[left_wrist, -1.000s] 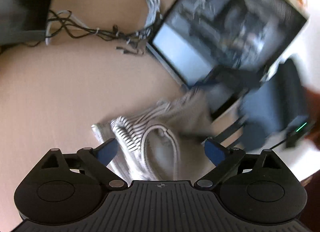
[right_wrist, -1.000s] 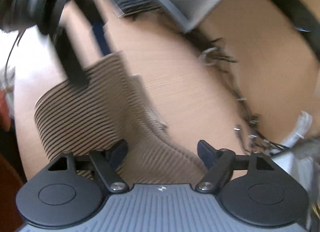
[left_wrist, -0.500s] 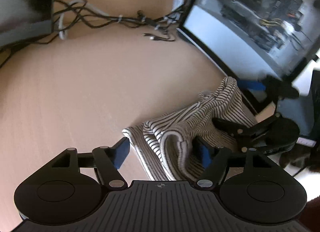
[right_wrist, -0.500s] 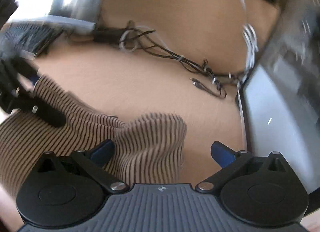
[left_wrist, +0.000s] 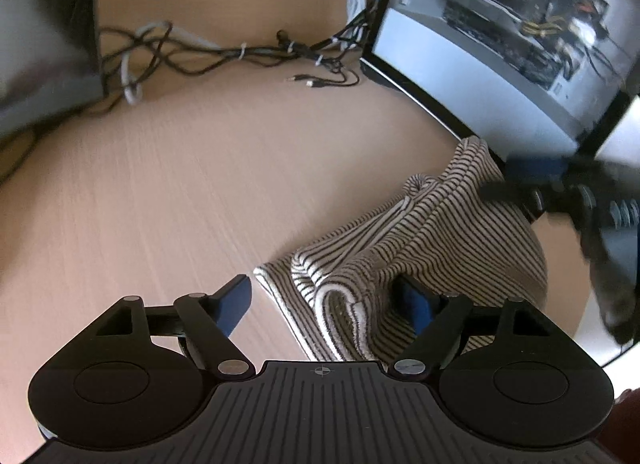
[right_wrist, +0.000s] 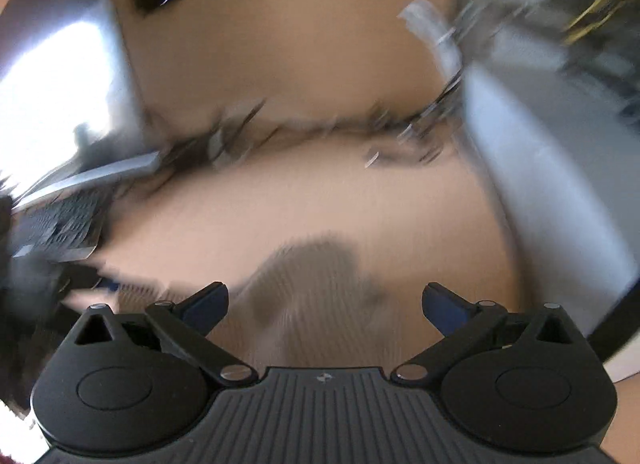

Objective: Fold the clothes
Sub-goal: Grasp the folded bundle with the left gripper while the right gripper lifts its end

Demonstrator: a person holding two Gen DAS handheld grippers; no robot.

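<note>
Open room: bare tan table [left_wrist: 168, 191] spreads left of my left gripper [left_wrist: 326, 300].
Edges: monitor [left_wrist: 500, 47] stands just behind the garment; cables [left_wrist: 240, 51] run along the back.
Striped garment [left_wrist: 432, 240]: bunched near the table's right edge, cream with dark stripes, white hem curled up.
Left gripper: jaws apart, right finger tucked into a fold.
Right gripper [right_wrist: 324, 304]: jaws wide apart above the blurred garment.

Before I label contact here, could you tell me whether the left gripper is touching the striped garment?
Touching. In the left wrist view, the left gripper is open, and its right finger presses into the folds of the striped garment; the other finger is clear of it.
</note>
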